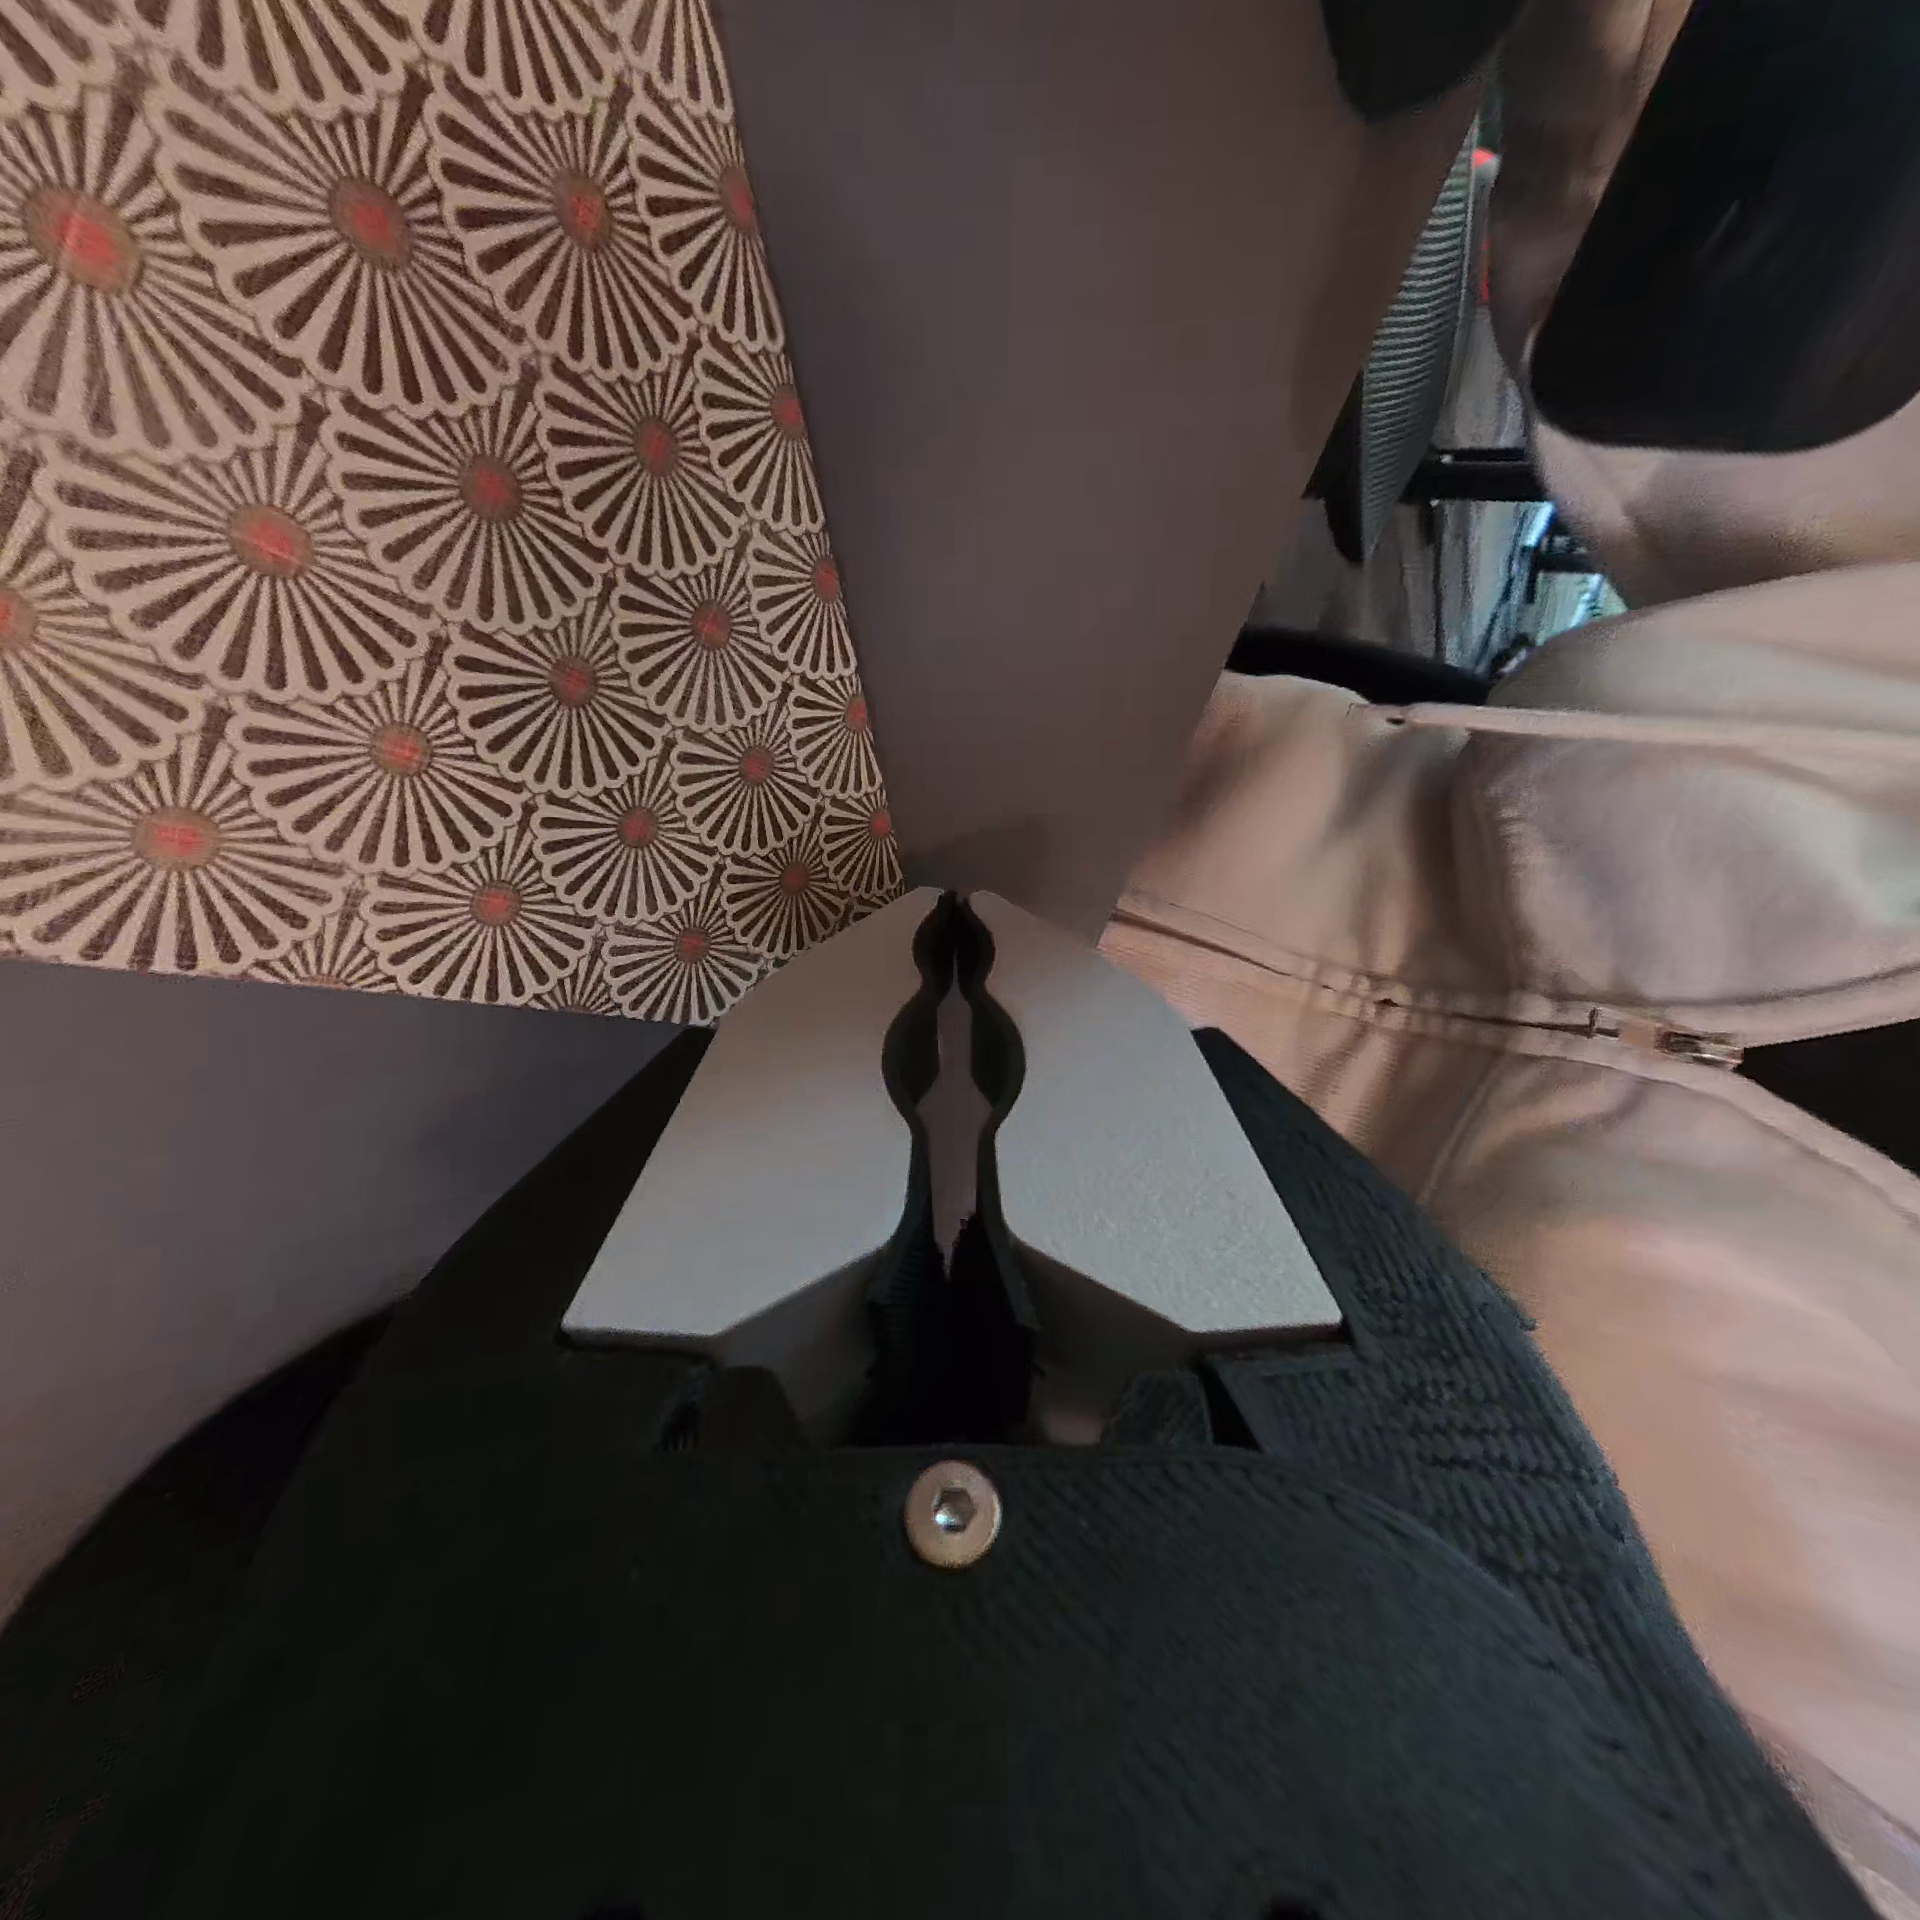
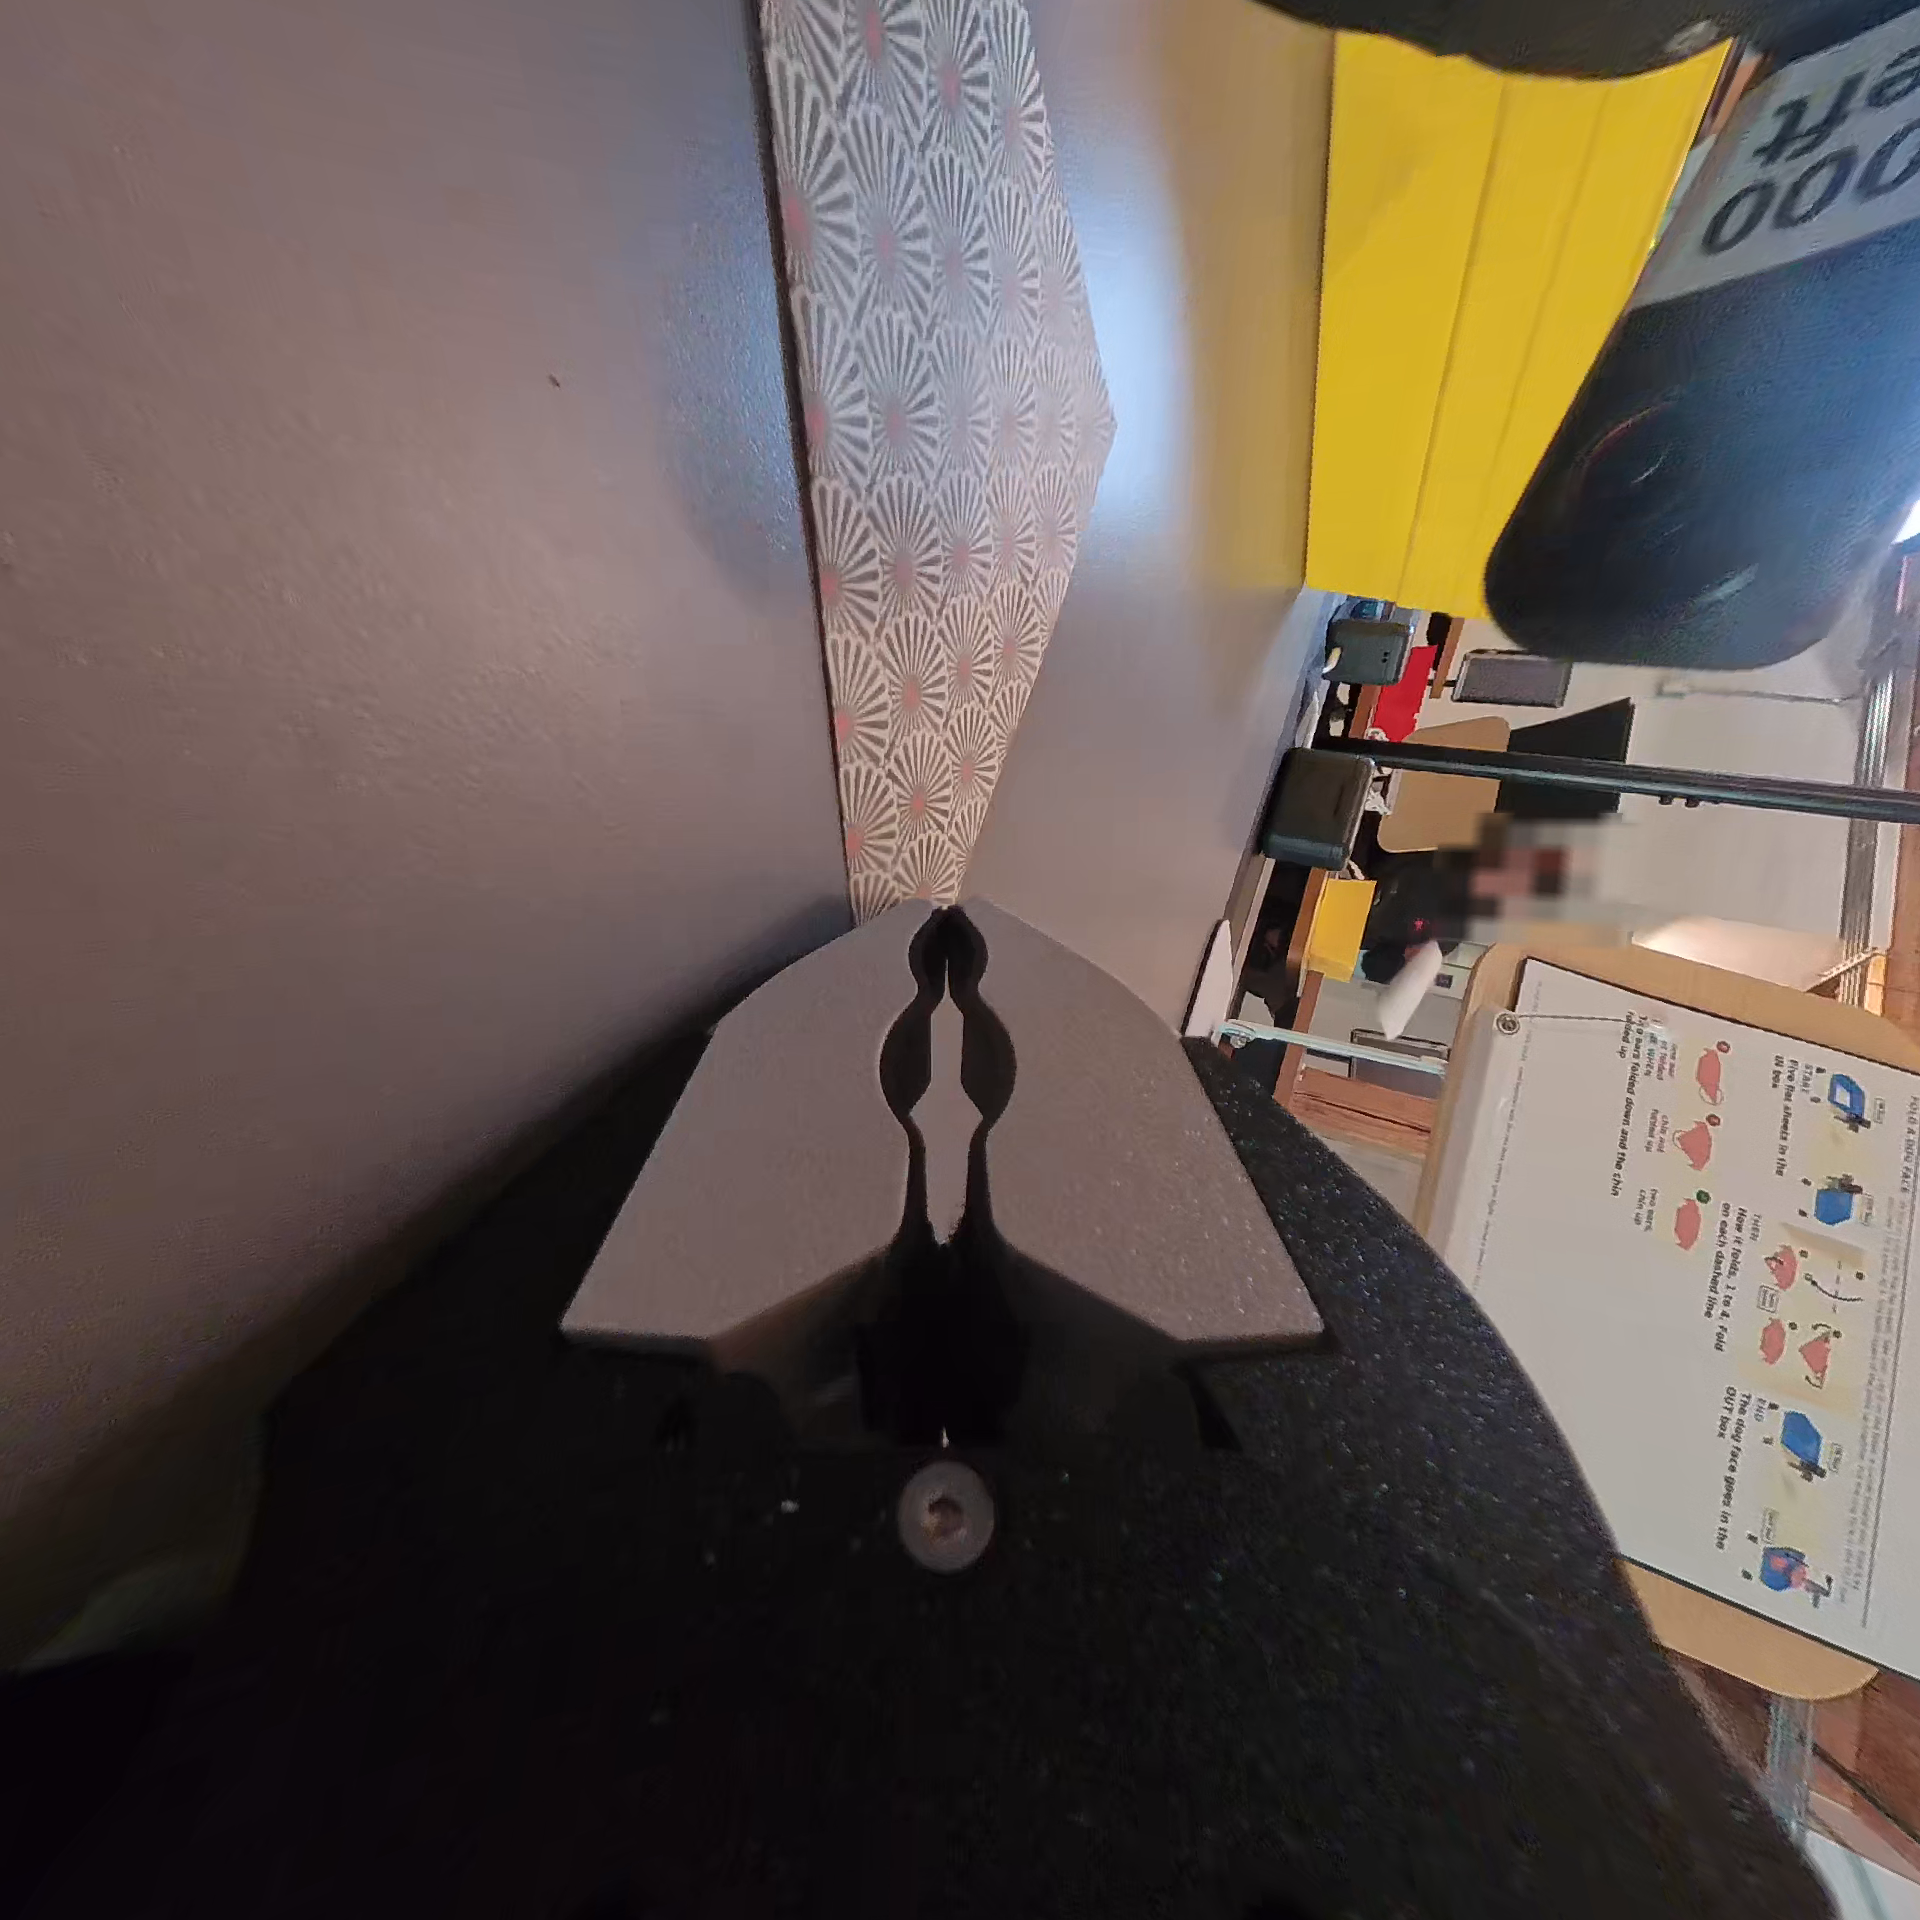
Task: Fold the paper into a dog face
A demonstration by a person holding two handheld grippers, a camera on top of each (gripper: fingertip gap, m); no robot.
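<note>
The left gripper (image 1: 951,902) has its fingers closed together, tips meeting at the near corner of the patterned paper (image 1: 416,520); whether they pinch it or just press it down I cannot tell. The right gripper (image 2: 948,914) is likewise closed at a pointed end of the paper (image 2: 935,468), probably to pin it for creasing. The paper lies flat on the grey table (image 1: 1039,416). Only the right view shows the instruction sheet (image 2: 1714,1299) at far right; only the left view shows a person's pale jacket (image 1: 1558,935).
</note>
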